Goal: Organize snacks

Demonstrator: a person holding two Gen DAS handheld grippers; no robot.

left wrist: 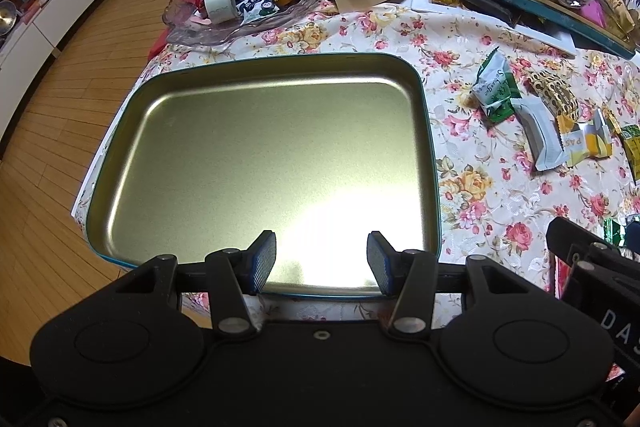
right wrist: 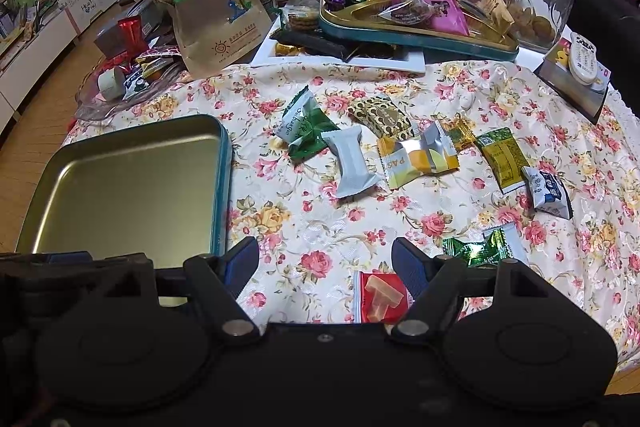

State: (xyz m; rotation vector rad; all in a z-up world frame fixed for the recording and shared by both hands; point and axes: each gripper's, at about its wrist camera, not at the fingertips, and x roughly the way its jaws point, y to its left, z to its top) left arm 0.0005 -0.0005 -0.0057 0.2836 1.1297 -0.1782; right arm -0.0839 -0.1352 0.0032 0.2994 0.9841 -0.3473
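While the empty tin tray (right wrist: 120, 183) lay on the floral tablecloth (right wrist: 320, 227) with nothing yet in it, both grippers stood wide open and held nothing: the left gripper (left wrist: 322, 263) hovered over the tray's near rim, and the right gripper (right wrist: 324, 263) hung to the right of the tray above bare cloth. The loose snacks lay scattered right of the tray: a green-and-white packet (right wrist: 304, 127) nearest it, then a plain grey-white packet (right wrist: 352, 163), a brown-and-gold patterned packet (right wrist: 382, 117), a yellow-and-silver packet (right wrist: 420, 161), a green-and-yellow sachet (right wrist: 504, 157), a blue-and-white packet (right wrist: 548, 191), a shiny green sweet (right wrist: 480, 247) and a red packet (right wrist: 380, 297) just beside the right gripper's right finger. Several risks could be judged. The foil wrappers lay flat and looked slippery, so a pinch on a crimped end might slide off; the grey-white and green-and-white packets overlapped, so closing on one could drag the other; and the tray sat at the table's left edge, where a nudge from the left gripper might push it off. Legible writing was sparse: "PAS" on the yellow-and-silver packet, script resembling "Suihuaguo" on the green-and-white one, and Chinese characters, too small to read, on the kraft-paper pouch (right wrist: 216, 7) beyond the tray.
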